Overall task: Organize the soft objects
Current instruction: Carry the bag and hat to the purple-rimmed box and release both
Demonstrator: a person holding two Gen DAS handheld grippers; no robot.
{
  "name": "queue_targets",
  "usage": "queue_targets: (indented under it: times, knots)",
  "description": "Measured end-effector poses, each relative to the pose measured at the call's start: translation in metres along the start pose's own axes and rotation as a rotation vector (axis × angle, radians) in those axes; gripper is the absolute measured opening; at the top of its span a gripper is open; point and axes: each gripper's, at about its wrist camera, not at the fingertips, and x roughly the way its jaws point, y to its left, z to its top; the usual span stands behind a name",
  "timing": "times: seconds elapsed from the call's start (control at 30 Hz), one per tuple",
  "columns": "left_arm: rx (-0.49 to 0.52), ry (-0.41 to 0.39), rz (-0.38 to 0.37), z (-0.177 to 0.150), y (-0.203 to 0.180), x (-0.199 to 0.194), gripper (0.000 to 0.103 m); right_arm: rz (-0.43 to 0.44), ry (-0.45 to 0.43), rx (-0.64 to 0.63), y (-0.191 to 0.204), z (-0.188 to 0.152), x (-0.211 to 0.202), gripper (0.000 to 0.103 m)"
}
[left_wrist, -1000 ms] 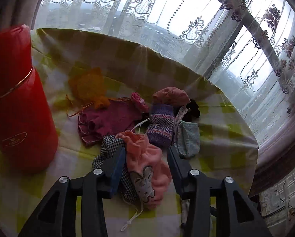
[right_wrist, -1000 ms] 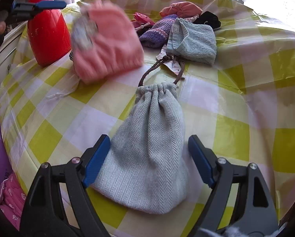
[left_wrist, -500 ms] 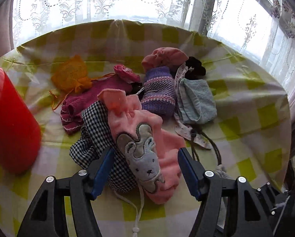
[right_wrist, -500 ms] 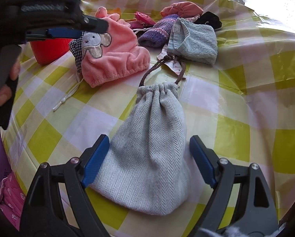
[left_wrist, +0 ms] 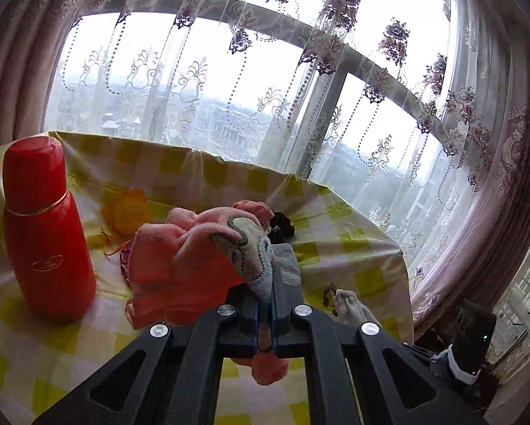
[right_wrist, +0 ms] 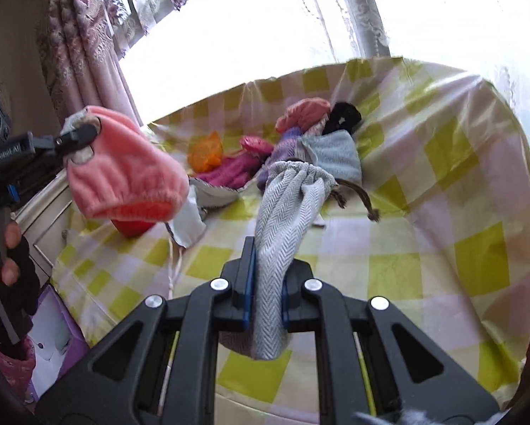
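Observation:
My left gripper is shut on a pink fleece pouch with a grey animal patch and holds it lifted above the table. The same pouch hangs from the left gripper in the right wrist view. My right gripper is shut on a grey herringbone drawstring bag and holds it off the yellow checked tablecloth. A pile of soft items lies at the table's far side: a purple knit piece, a pale blue pouch, a magenta knit piece.
A tall red thermos stands on the table's left. An orange mesh pouch, a pink cap and a black item lie in the pile. Lace curtains and a window are behind. A purple box sits below the table's left edge.
Both grippers have shut, the left on the pink pouch and the right on the grey bag, and both have lifted their items off the table.

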Motion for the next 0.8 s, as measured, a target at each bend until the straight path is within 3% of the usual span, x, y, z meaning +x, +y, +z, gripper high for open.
queue_targets:
  times: [0.13,0.3,0.4,0.47,0.57,0.7,0.8]
  knots:
    - [0.013,-0.042,-0.049,0.014,-0.006,-0.024,0.005,0.016,-0.079,-0.071,0.030,0.025,-0.029,0.014]
    - [0.166,-0.138,-0.081,0.094,-0.035,-0.044,0.005,0.027,-0.101,-0.101,0.050,0.032,-0.040,0.014]
    - [0.173,-0.178,-0.129,0.122,-0.046,-0.061,0.005,0.036,-0.112,-0.083,0.051,0.029,-0.048,0.014]
    - [0.178,-0.199,-0.111,0.118,-0.051,-0.069,0.005,0.034,-0.121,-0.087,0.051,0.031,-0.055,0.014]
    - [0.196,-0.159,-0.039,0.092,-0.054,-0.068,0.005,0.046,-0.142,-0.091,0.052,0.038,-0.066,0.014]
    - [0.241,-0.047,0.104,0.041,-0.050,-0.062,0.005,0.065,-0.161,-0.115,0.065,0.048,-0.078,0.014]
    - [0.246,0.061,0.161,0.006,-0.039,-0.060,0.005,0.083,-0.157,-0.145,0.080,0.049,-0.079,0.014]
